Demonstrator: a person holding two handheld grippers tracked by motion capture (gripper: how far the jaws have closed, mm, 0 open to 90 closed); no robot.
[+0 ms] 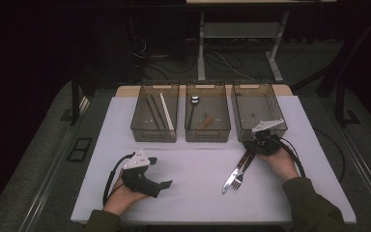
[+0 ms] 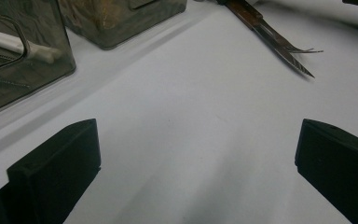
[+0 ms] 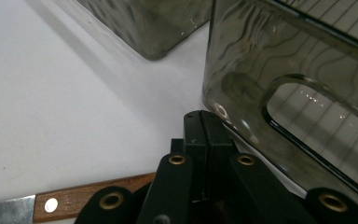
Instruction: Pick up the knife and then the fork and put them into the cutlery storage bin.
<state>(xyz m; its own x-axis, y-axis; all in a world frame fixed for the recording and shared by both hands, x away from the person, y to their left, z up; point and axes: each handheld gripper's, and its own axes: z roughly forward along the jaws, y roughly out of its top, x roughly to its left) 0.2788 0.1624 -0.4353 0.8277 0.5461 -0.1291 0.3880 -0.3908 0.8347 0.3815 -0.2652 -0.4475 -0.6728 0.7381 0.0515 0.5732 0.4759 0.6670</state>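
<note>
While R gripper [image 1: 260, 139] jaws sit clenched by knife [image 1: 237, 170], L gripper [image 1: 160, 175] jaws released, no legible labels.

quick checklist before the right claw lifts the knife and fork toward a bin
1. Right claw shut: ok, jaws together.
2. Grip on the knife and fork: cannot tell, the handles run under the claw.
3. Right bin has room: ok, it looks nearly bare.
4. Clearance to the bin wall: not ok, the claw tip sits right beside it.
5. Left claw out of the way: ok, open over bare table.
</note>
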